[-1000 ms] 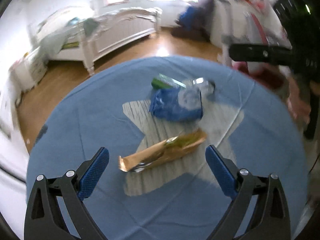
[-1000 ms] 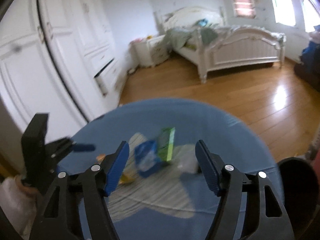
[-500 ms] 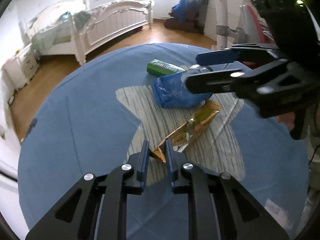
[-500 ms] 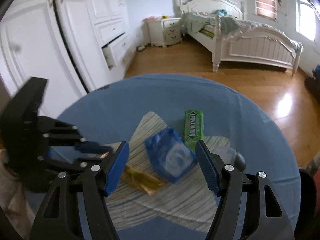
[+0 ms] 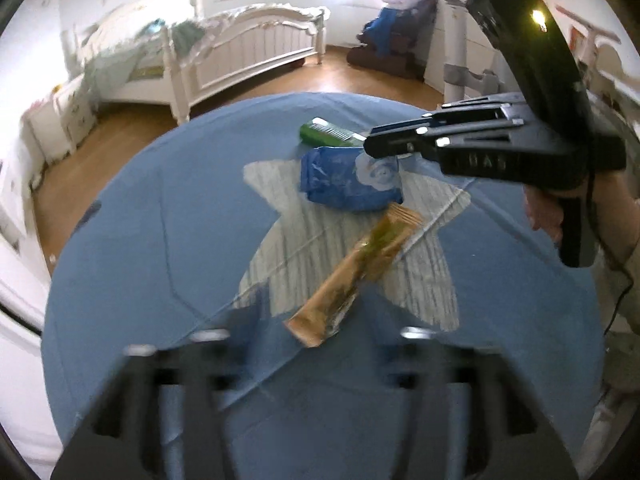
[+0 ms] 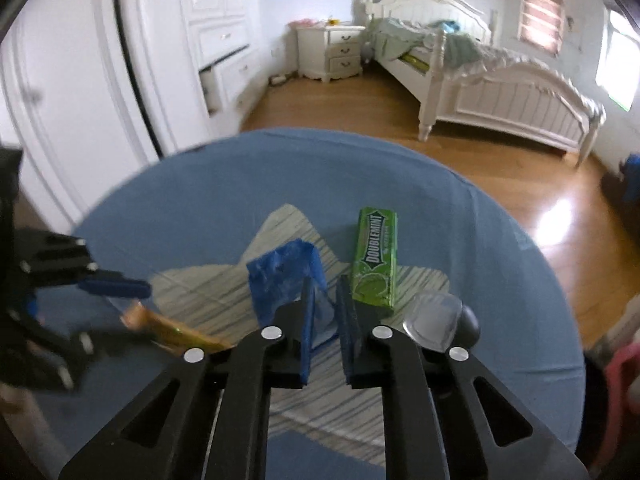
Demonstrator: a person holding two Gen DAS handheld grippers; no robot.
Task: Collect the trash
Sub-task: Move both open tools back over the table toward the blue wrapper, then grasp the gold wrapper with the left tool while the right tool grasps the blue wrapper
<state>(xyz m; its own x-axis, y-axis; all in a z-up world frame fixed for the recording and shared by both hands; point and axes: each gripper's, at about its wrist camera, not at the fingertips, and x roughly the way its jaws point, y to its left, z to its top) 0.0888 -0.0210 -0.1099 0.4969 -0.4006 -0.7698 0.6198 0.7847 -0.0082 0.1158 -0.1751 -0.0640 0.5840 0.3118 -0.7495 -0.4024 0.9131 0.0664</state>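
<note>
A gold snack wrapper lies on the round blue table, also in the right wrist view. A blue crumpled packet lies behind it. My right gripper is shut on that blue packet; it shows from the side in the left wrist view. A green Doublemint gum pack lies beside it. My left gripper is blurred by motion, its fingers spread apart on either side of the gold wrapper's near end, not holding it.
A clear plastic piece and a dark round object lie right of the gum. A pale striped star is printed on the tablecloth. A white bed, a nightstand and wardrobes stand around on wood floor.
My left gripper, shut on the gold wrapper's tip half a second ago, has opened and let it go. My right gripper has closed on the blue packet.
</note>
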